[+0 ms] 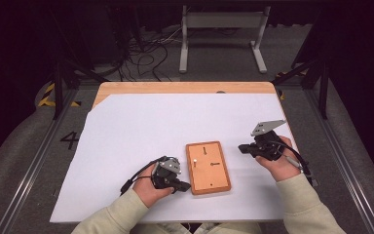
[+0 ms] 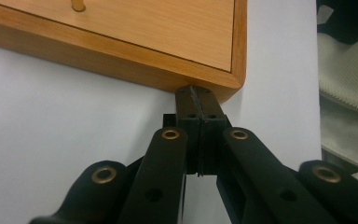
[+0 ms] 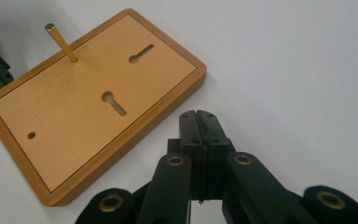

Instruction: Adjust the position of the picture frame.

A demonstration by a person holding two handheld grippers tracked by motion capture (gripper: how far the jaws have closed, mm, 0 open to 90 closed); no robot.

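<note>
A: High view first: the wooden board point(image 1: 208, 167) lies on the white sheet point(image 1: 126, 131) near the table's front edge, between both hands.

B: And the grippers?

A: Both clenched on nothing. The left gripper point(image 1: 179, 185) has its closed tips at the board's near-left corner, touching it or nearly so. The right gripper point(image 1: 245, 148) sits just right of the board, apart from it.

B: A brass peg point(image 3: 61, 42) stands upright in one hole.

A: Looks like they're positioning the board. I'd say the next move calls for a gentle push, or opening the jaws to grasp its rim.
</note>
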